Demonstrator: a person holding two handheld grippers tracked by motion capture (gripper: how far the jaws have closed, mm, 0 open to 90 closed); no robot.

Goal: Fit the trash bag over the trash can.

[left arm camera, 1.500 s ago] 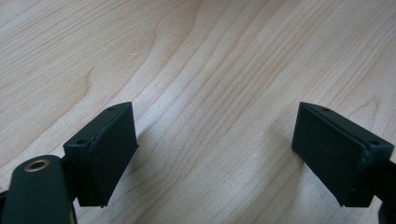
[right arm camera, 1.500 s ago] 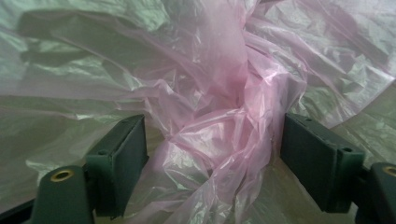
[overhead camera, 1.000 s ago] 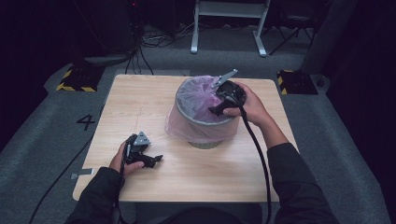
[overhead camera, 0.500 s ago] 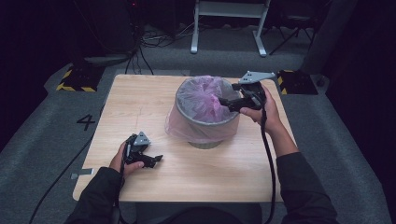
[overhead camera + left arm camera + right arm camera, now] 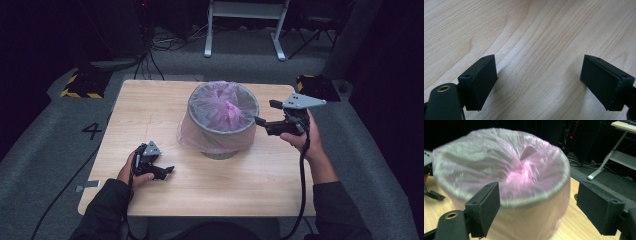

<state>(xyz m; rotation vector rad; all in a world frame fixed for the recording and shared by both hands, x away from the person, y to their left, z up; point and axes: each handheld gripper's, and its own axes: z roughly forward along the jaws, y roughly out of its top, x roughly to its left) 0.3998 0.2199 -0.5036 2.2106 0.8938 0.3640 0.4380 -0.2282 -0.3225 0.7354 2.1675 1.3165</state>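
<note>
Your right claw (image 5: 263, 125) hangs with jaws apart just beside the pink-lined bin (image 5: 220, 120) mid-table, while your left claw (image 5: 162, 170) rests wide apart on the table (image 5: 240, 180).

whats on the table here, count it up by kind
bin: 1
pink bag liner: 1
grippers: 2, left gripper and right gripper, both with jaws open and nothing between them
total: 4
</note>
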